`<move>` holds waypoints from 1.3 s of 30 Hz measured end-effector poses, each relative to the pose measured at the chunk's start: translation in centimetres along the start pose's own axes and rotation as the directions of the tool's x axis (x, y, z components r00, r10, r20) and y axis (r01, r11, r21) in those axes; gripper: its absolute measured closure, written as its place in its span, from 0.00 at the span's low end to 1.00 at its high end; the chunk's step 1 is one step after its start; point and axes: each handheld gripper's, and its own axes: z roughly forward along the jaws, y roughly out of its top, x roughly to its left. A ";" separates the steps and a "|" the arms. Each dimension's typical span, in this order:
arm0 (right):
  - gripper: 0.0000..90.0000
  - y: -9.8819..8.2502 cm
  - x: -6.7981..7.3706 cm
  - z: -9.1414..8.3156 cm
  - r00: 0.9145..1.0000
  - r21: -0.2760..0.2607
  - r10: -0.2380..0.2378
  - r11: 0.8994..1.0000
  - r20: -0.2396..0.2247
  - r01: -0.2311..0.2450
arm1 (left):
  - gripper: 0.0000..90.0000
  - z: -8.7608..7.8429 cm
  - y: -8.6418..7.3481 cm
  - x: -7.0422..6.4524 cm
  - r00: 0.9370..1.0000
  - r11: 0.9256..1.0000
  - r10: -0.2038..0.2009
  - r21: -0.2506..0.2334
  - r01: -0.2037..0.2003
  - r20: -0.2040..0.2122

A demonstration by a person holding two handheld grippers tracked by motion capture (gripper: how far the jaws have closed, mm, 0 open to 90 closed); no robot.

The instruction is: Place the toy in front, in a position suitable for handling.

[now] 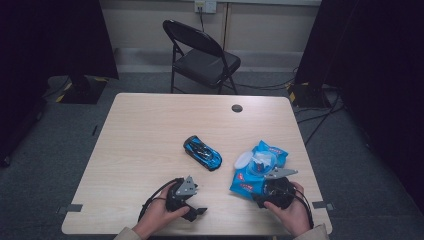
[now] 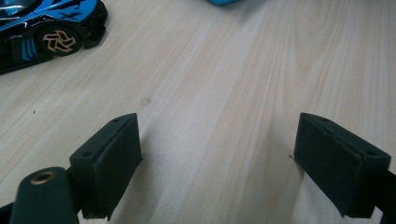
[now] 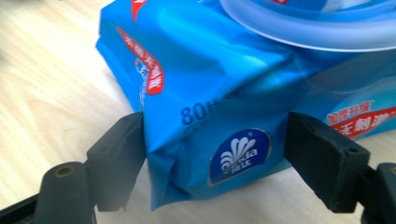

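Note:
A blue pack of wet wipes [image 1: 260,167] [image 3: 224,93] lies at the table's right front, its clear round lid [image 1: 243,160] [image 3: 317,28] flipped open. My right gripper [image 1: 266,184] [image 3: 215,154] has the pack's near end between its jaws, with both pads against the wrapper. A blue and black toy car [image 1: 202,152] [image 2: 46,32] stands near the middle of the table. My left gripper [image 1: 196,212] [image 2: 217,158] sits by the front edge, open, with bare wood between its pads, apart from the car and the pack.
The light wooden table [image 1: 150,130] has a round cable hole [image 1: 237,108] near its far edge. A black folding chair [image 1: 200,55] stands behind it. Cables run over the grey floor at the right.

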 end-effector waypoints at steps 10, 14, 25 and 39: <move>0.26 1.7 -1.8 1.4 0.998 -0.015 0.055 0.998 0.038 -0.054 | 0.16 -0.3 -0.2 0.3 1.000 1.000 0.012 0.003 -0.012 0.010; 0.26 2.5 -2.5 2.2 0.995 -0.025 0.081 0.997 0.064 -0.080 | 0.16 -0.3 -0.3 0.3 1.000 1.000 0.012 0.002 -0.012 0.011; 0.25 5.6 -4.7 4.8 0.983 -0.049 0.141 0.990 0.121 -0.136 | 0.16 -0.3 -0.3 0.3 1.000 1.000 0.013 0.002 -0.013 0.010; 0.23 7.9 -5.7 7.0 0.964 -0.082 0.200 0.979 0.176 -0.189 | 0.16 -0.3 -0.3 0.2 1.000 1.000 0.012 0.002 -0.012 0.008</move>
